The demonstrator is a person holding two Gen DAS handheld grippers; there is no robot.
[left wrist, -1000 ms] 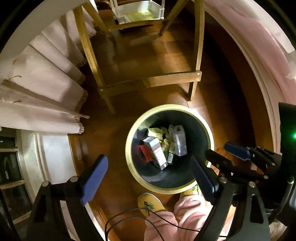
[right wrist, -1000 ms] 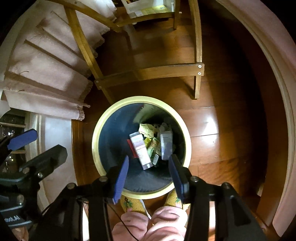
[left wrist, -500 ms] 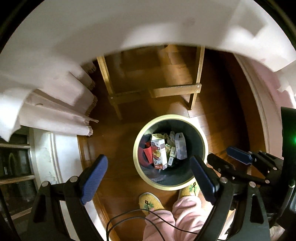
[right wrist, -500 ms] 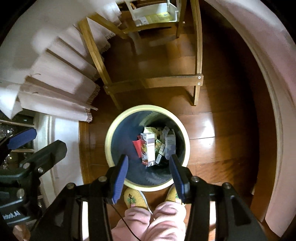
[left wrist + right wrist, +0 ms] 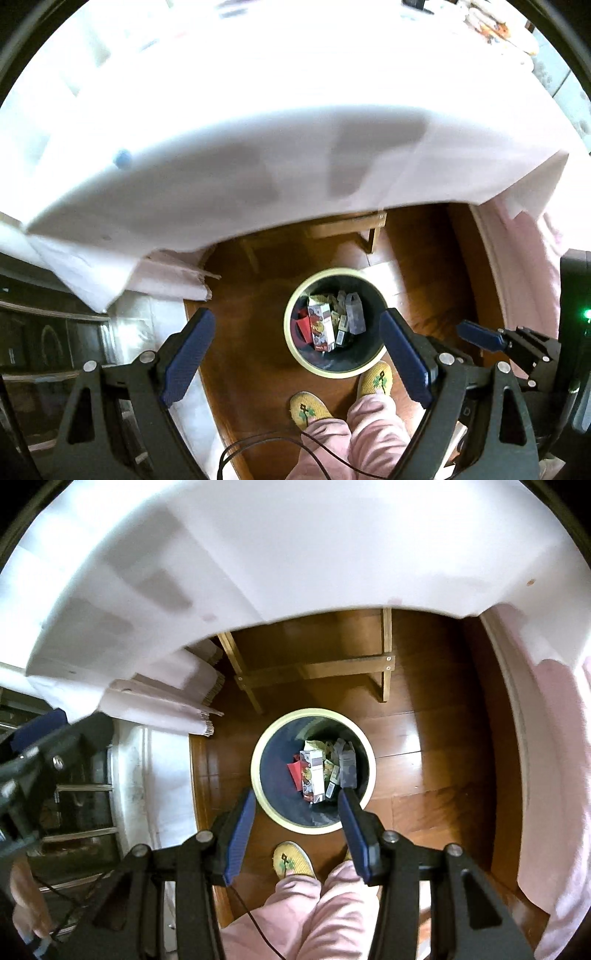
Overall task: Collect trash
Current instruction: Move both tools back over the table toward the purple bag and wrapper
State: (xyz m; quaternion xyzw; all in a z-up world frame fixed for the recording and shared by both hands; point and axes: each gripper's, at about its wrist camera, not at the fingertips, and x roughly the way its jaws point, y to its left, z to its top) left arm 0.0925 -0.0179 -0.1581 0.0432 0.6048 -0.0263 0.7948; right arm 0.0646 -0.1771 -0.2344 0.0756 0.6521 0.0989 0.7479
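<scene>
A round dark bin with a pale rim (image 5: 295, 350) (image 5: 258, 786) stands on the wooden floor far below both grippers. Several cartons and wrappers (image 5: 325, 325) (image 5: 317, 771) lie inside it, among them a white and red carton and a red box. My left gripper (image 5: 295, 350) hangs high over the bin, open wide, nothing between its blue pads. My right gripper (image 5: 297, 830) is also high above the bin, its jaws partly apart and empty. The right gripper's blue fingertip (image 5: 480, 334) shows at the right of the left wrist view.
A table under a white cloth (image 5: 258, 147) (image 5: 332, 554) fills the upper half of both views. Wooden chair legs (image 5: 317, 668) stand beyond the bin. A person's yellow slippers (image 5: 306, 406) and pink trousers (image 5: 314, 904) are beside the bin. A cable (image 5: 258, 443) trails near the legs.
Both grippers have risen well above the bin, which now looks smaller. The white tablecloth has come into view from above and covers most of the chair. Neither gripper's opening changed.
</scene>
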